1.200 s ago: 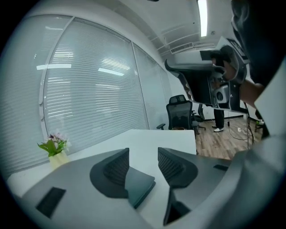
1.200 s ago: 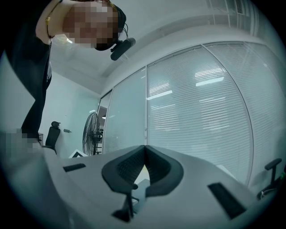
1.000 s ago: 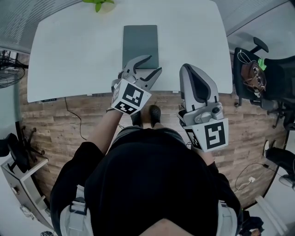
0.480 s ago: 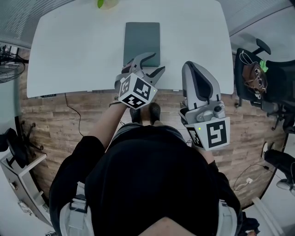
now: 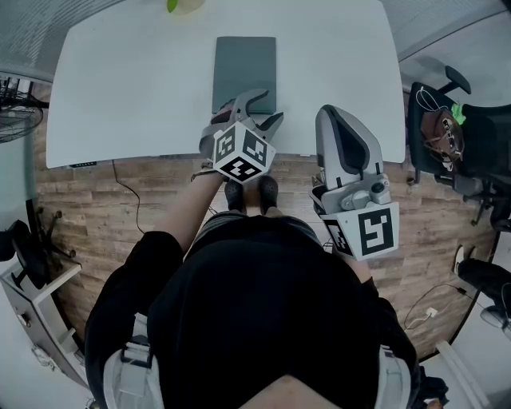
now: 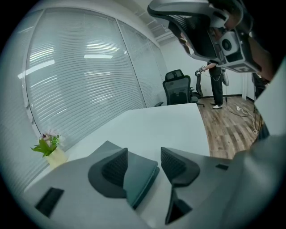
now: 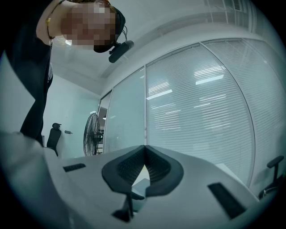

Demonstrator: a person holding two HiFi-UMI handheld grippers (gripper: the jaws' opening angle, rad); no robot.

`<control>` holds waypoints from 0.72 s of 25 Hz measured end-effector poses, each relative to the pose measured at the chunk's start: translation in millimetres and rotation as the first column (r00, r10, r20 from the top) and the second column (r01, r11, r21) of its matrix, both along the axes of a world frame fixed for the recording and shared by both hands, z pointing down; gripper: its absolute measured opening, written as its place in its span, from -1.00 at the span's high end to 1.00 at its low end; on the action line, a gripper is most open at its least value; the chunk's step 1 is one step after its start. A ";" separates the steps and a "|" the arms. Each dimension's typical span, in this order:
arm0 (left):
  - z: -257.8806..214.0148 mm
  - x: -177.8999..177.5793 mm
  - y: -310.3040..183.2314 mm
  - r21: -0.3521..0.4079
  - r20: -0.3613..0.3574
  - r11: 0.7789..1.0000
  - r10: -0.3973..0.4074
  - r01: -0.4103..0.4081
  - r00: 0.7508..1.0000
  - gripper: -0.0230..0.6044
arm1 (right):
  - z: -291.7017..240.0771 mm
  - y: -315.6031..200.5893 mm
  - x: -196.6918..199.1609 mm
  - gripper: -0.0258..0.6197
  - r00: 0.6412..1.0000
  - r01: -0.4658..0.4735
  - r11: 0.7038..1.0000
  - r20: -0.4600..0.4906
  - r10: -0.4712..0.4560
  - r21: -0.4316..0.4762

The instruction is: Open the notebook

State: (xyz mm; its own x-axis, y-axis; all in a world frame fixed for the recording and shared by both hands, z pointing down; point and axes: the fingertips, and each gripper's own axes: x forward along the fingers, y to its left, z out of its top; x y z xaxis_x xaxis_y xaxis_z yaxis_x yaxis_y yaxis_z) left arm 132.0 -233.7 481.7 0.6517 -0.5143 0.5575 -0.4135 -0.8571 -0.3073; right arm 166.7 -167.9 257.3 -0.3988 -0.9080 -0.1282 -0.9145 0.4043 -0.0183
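A closed dark grey-green notebook [image 5: 245, 68] lies flat on the white table [image 5: 128, 88], toward its far middle. My left gripper [image 5: 267, 109] hovers at the notebook's near right corner, tilted downward. Its jaws have just been opening and now stand wide apart. In the left gripper view the notebook's corner [image 6: 142, 172] shows in the gap of the left gripper [image 6: 144, 153], and the pads [image 6: 115, 166] do not press on it. My right gripper [image 5: 333, 113] is held over the table's near edge, shut and empty. In its own view the right gripper [image 7: 145, 147] points about level.
A small potted plant [image 5: 182, 5] stands at the table's far edge, also seen as the plant [image 6: 49, 150] at left. An office chair with a bag [image 5: 447, 132] is to the right, a fan [image 5: 20, 112] to the left. A distant person [image 6: 217, 85] stands beyond another chair [image 6: 178, 89].
The left gripper has sunk and tipped downward, closing in on the notebook's near right corner, with its jaws a little wider. The right gripper has stayed put.
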 end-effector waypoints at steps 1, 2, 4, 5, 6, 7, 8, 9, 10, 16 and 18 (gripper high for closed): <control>2.5 0.1 -0.8 -0.003 0.013 1.000 0.000 0.000 1.000 0.15 | 0.4 0.3 -0.3 0.91 1.000 0.003 1.000 0.005 -0.003 -0.003; 4.8 0.7 -1.0 -0.007 0.023 1.000 0.001 -0.001 1.000 0.15 | 1.2 1.0 -1.1 0.91 1.000 0.009 1.000 0.014 -0.009 -0.012; 8.9 2.6 -0.5 -0.012 0.040 1.000 0.006 -0.006 0.999 0.15 | 2.4 2.0 -1.4 0.91 1.000 0.017 1.000 0.025 -0.016 -0.024; 10.8 3.4 -0.5 -0.012 0.050 1.000 0.010 -0.009 0.999 0.15 | 2.7 1.9 -1.0 0.91 1.000 0.018 1.000 0.024 -0.017 -0.026; 12.0 3.8 -1.1 -0.009 0.059 1.000 0.012 -0.011 0.998 0.15 | 2.7 1.6 -0.7 0.91 1.000 0.017 0.999 0.023 -0.017 -0.027; 12.6 3.8 -2.2 -0.004 0.067 1.000 0.012 -0.012 0.998 0.15 | 2.3 1.3 -0.7 0.91 1.000 0.018 1.000 0.021 -0.017 -0.026; 12.9 3.6 -3.1 0.001 0.074 1.000 0.011 -0.011 0.997 0.15 | 1.4 1.1 -0.9 0.91 1.000 0.019 1.000 0.022 -0.018 -0.023; 13.2 3.4 -3.4 0.004 0.079 1.000 0.009 -0.009 0.997 0.15 | 0.7 1.1 -1.1 0.91 1.000 0.021 1.000 0.023 -0.020 -0.020; 13.8 3.6 -3.2 0.006 0.082 1.000 0.007 -0.007 0.997 0.15 | 0.5 1.4 -1.1 0.91 0.999 0.023 1.000 0.024 -0.023 -0.019; 18.7 5.1 -3.4 0.011 0.097 1.000 -0.006 0.005 0.995 0.15 | 0.5 3.5 5.0 0.91 0.999 0.025 1.000 0.021 -0.025 -0.013; 19.0 4.1 -4.4 0.013 0.101 1.000 -0.011 0.010 0.995 0.15 | -1.3 4.3 5.1 0.91 0.999 0.030 0.999 0.030 -0.029 -0.013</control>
State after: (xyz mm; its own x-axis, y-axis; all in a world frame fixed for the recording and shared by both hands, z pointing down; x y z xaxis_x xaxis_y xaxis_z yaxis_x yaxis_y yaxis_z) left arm 136.1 -238.2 500.7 0.5870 -0.5278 0.6139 -0.3885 -0.8489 -0.3584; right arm 171.8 -163.5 256.0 -0.4217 -0.8976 -0.1281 -0.9011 0.4306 -0.0512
